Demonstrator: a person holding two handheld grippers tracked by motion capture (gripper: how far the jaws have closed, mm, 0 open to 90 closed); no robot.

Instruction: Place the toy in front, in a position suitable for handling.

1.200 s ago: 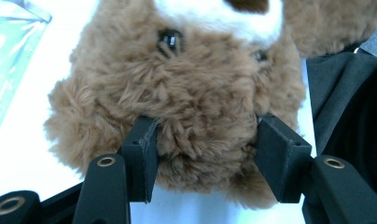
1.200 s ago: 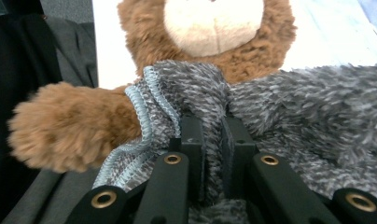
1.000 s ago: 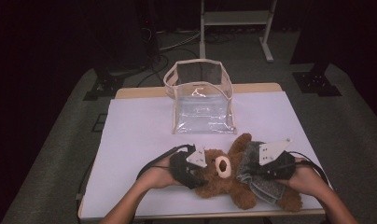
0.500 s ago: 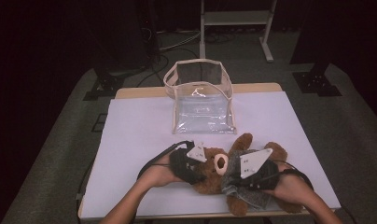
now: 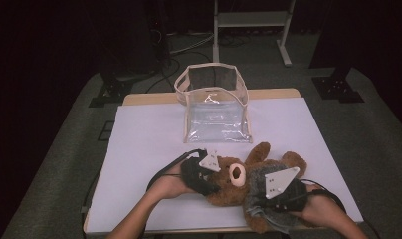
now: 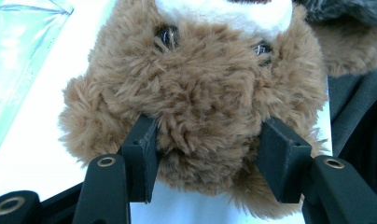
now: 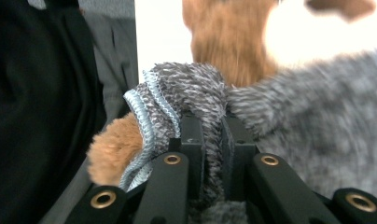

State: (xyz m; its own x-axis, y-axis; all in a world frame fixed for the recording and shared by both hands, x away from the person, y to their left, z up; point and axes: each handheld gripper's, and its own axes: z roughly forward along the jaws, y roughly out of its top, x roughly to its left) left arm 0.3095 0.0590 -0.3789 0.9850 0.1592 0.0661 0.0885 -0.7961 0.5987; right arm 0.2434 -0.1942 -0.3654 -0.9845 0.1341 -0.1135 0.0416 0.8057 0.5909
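Teddy bear [image 5: 249, 184] lies on the desk [image 5: 139, 149] before the clear bag [image 5: 214, 107], head clamped by left hand-held gripper [image 6: 210, 154]; right hand-held gripper [image 7: 213, 154], pinching its grey sweater [image 7: 289, 126], has slid leftward, bunching it

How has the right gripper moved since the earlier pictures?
Yes. In the high view the right gripper has slid left across the table, from near its right edge toward the clear bag's side, pulling the teddy bear's sweater.

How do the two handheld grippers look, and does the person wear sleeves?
Both grippers, the left gripper and the right gripper, have black bodies, each topped by a grey three-cornered plate with small dots. Black cables loop from them. Their black jaws carry brass-coloured rivets. The forearms are bare, without sleeves.
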